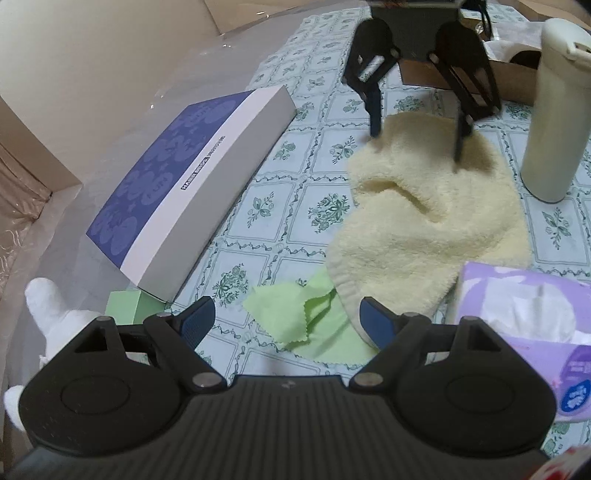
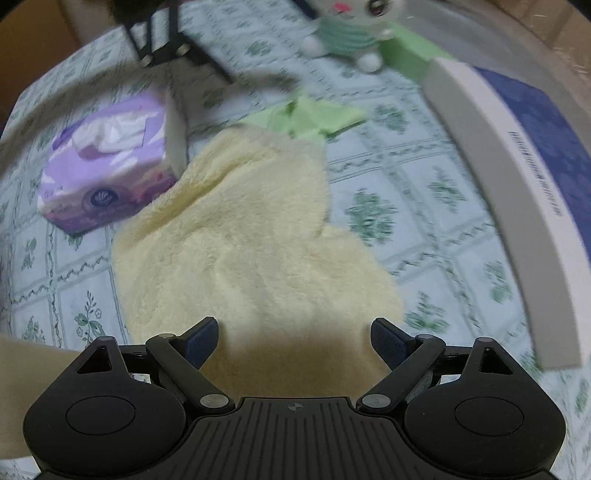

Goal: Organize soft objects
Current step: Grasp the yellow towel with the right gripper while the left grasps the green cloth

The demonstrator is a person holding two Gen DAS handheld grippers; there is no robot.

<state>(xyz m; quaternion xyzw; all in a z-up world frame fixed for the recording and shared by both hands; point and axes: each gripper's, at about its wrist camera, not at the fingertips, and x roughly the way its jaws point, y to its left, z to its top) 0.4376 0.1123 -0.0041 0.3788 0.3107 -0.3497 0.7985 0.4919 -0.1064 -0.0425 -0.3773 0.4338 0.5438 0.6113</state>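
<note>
- While both claws stand wide open and hold nothing, the left gripper hovers just above the green cloth, which lies between its blue fingertips.
- Right gripper comes down from the far side, released, with its fingertips at the far edge of the yellow towel; whether they touch it I cannot tell.
- From the right wrist view, the right gripper has the same fluffy yellow towel directly under and ahead of it, crumpled with a fold.
- Purple tissue pack sits ahead to the left of this claw, white tissue showing in its opening, touching the towel.
- Flat blue-and-white box lies to the right; a plush toy sits far ahead.
- Cream-coloured bottle stands upright beside the towel on the flower-patterned tablecloth.
</note>
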